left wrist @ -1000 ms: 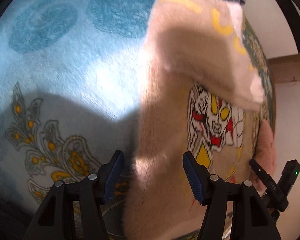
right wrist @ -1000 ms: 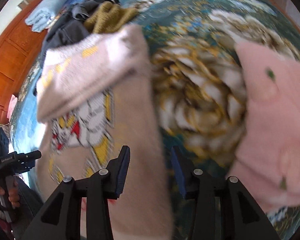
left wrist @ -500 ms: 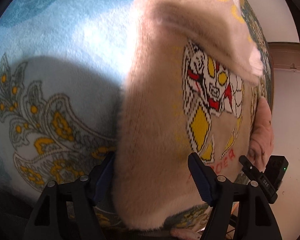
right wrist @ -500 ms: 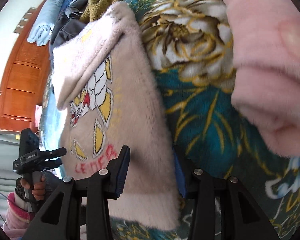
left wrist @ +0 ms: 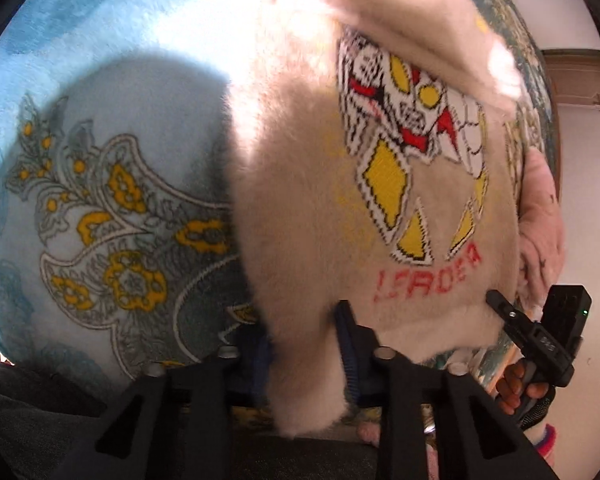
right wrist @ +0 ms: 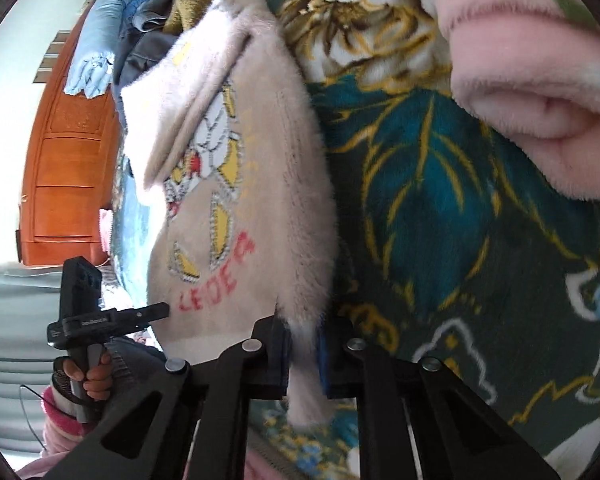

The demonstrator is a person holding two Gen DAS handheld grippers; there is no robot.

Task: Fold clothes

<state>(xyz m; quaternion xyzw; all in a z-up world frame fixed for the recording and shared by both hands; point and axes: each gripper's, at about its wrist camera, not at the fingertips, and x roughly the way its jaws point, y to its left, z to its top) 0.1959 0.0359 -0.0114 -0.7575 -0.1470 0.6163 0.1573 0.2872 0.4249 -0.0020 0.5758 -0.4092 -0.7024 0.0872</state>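
Observation:
A fuzzy beige sweater [left wrist: 308, 184] with a white, yellow and red figure and red lettering lies on a patterned bedspread, its sleeve folded across the chest. My left gripper [left wrist: 304, 344] is shut on the sweater's bottom left corner. My right gripper [right wrist: 304, 352] is shut on the sweater [right wrist: 260, 184] at its bottom right corner. Each gripper shows in the other's view, the right gripper [left wrist: 536, 340] at the hem's right end and the left gripper [right wrist: 100, 320] at its left end.
The bedspread is light blue with yellow flowers [left wrist: 112, 200] on the left and dark teal with gold leaves [right wrist: 440, 200] on the right. A folded pink fleece garment [right wrist: 540, 80] lies to the right. A pile of clothes [right wrist: 148, 20] sits beyond. An orange wooden cabinet [right wrist: 68, 160] stands at far left.
Both grippers moved toward the sweater's bottom hem and closed on its two lower corners; they were open one second ago.

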